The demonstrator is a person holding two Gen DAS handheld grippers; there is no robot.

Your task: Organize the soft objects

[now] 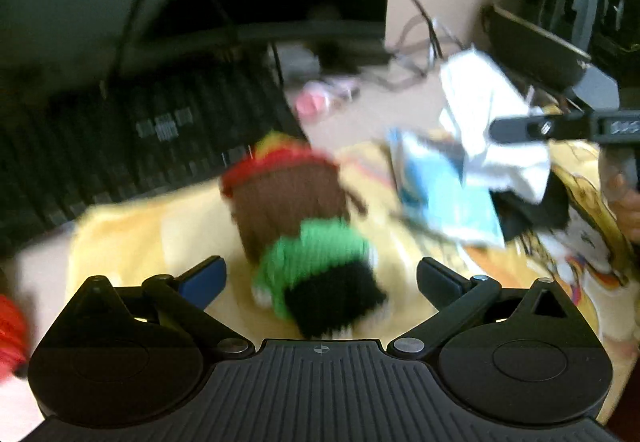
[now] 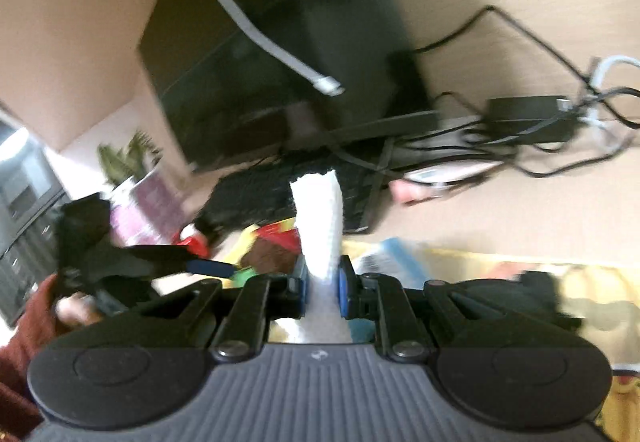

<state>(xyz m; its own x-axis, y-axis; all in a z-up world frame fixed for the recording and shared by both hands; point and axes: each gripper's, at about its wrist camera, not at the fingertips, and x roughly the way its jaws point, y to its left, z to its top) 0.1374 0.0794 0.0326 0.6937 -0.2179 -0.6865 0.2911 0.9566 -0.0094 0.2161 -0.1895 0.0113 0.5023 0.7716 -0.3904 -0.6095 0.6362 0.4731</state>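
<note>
Left claw (image 1: 320,278) wide open, empty, knitted toy dead ahead.
Our knitted toy (image 1: 304,226) lies lengthwise between the left claw's tips on the yellow cloth (image 1: 152,226) near the keyboard (image 1: 152,138); our right claw (image 2: 323,284), farther off, pinches a white knit piece (image 2: 320,218).

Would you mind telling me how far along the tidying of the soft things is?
Nothing looks sorted yet. In hand: the right tongs are shut on a white cloth. Left: the knitted toy lies on the yellow cloth before the open left tongs, with a blue-white fabric beside it.
</note>
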